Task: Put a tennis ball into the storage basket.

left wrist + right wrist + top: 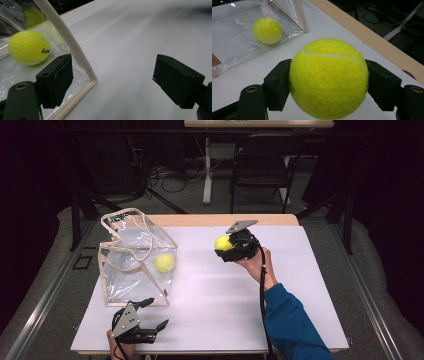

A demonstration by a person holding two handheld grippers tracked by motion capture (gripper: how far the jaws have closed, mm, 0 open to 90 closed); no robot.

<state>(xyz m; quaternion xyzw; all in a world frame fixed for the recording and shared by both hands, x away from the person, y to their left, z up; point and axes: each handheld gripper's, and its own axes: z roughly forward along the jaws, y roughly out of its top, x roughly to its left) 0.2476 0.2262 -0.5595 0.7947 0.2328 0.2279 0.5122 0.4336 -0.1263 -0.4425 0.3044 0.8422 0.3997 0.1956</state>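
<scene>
We pinched a ball [329, 78] in the right gripper [235, 245], likely bound for the bag [136, 257]; left gripper [145, 319] waited spread beside it.

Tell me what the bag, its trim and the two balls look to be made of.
The bag: clear, glossy soft plastic, probably vinyl; it creases, glints and shows its contents. Its trim: cream woven-looking fabric binding, matte, along the edges. The ball inside the bag and the ball held in the right gripper: fuzzy yellow-green felt with a pale seam, presumably over rubber.
</scene>
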